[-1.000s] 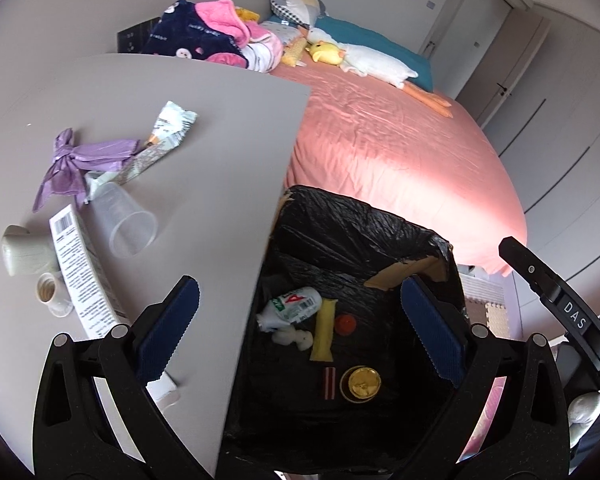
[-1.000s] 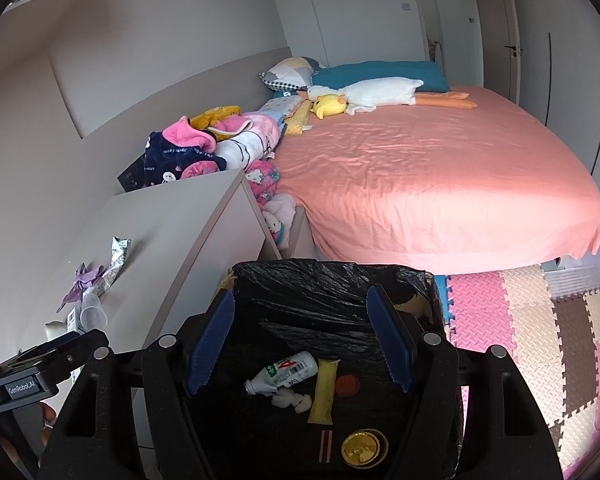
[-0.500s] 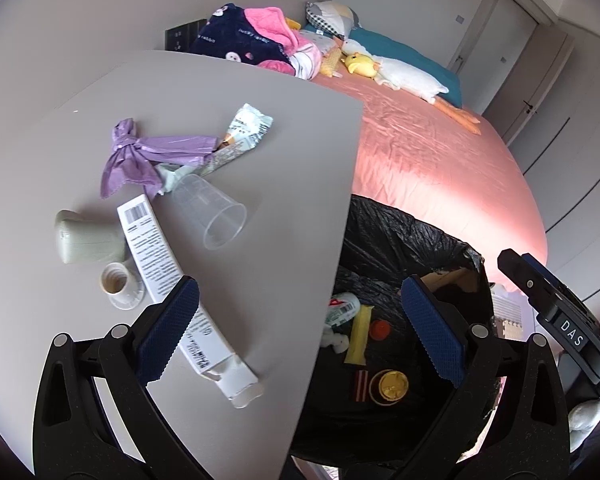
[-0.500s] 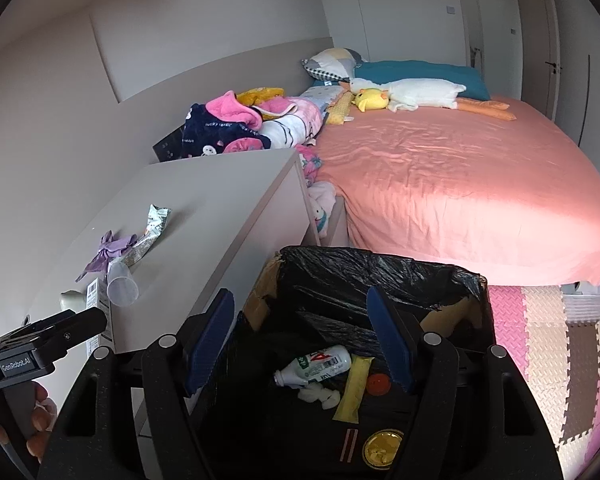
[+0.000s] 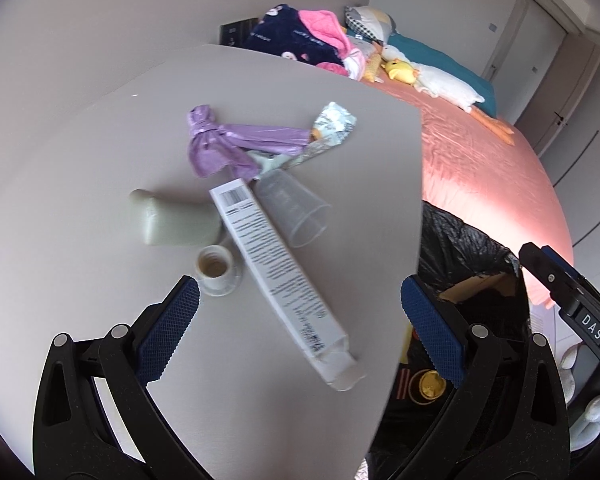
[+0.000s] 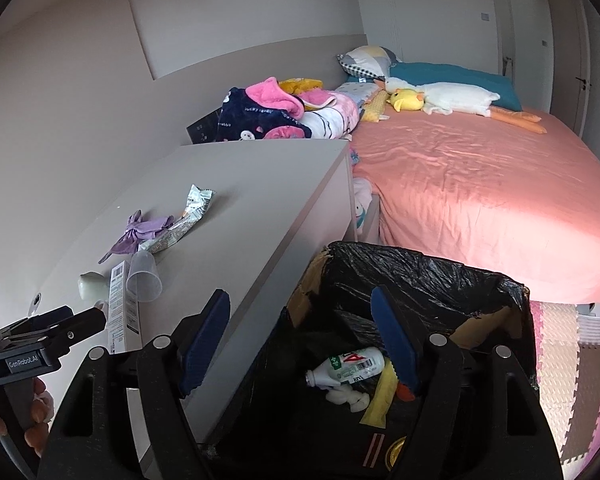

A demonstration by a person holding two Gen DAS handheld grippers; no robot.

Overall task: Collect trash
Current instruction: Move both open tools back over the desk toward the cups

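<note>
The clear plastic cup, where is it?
In the left wrist view the clear plastic cup lies tipped over mid-table, against the long white box, just below the purple bag.

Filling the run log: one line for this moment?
left gripper: open, over long white box | right gripper: open, empty | bin: holds bottle

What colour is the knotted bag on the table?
Purple, seen best in the left wrist view.

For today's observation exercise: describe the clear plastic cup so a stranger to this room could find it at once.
Start at the grey cabinet top beside the pink bed. Among the litter there, the clear plastic cup lies on its side against the long white box, mouth toward the bed. It is the only see-through item.
</note>
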